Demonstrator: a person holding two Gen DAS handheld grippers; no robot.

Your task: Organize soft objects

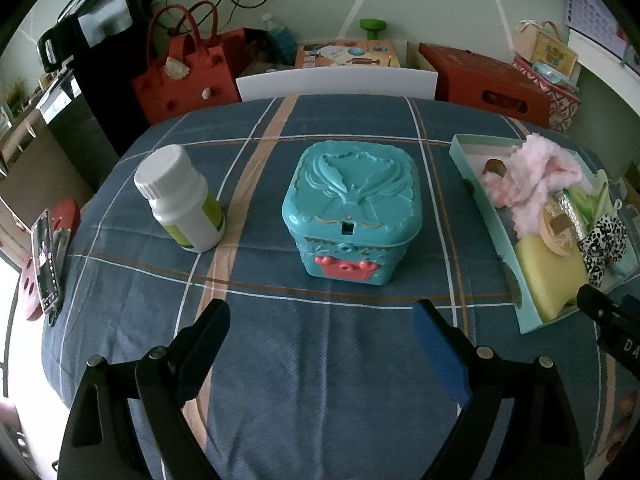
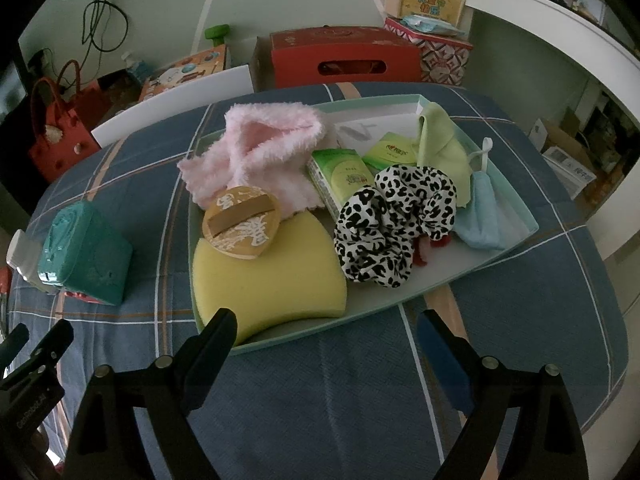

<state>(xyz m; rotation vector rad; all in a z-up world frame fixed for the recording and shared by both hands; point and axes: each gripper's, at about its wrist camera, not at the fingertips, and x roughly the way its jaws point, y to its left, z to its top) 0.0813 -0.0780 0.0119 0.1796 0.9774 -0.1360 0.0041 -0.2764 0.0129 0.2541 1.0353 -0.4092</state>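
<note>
Plainly, the soft things sit heaped in the pale green tray (image 2: 516, 236) on the checked tabletop (image 2: 320, 380), and the right claw (image 2: 324, 332) is the one facing them. Its fingers stand wide apart and hold nothing; the near rim of the tray lies just ahead of their tips.

Closest to that claw is the yellow sponge (image 2: 272, 284), at the tray's near corner, its long side running across the claw's line of reach, so a straight push forward would meet its broad edge. A round brown puff (image 2: 240, 220) lies on the sponge's far edge, touching the pink fluffy cloth (image 2: 260, 148) behind it. Right of the sponge sits the spotted scrunchie (image 2: 396, 220), then a blue face mask (image 2: 480, 216) against the far right wall, with green tissue packs (image 2: 340, 176) and a light green cloth (image 2: 440, 148) beyond.

The left claw (image 1: 320, 320) is likewise wide open and empty. It faces the teal box (image 1: 352, 208), lid closed, near the tabletop's middle, with a white bottle (image 1: 180, 200) well off to its left. From that side the tray lies far right, so the right hand looks better placed for any soft item.
</note>
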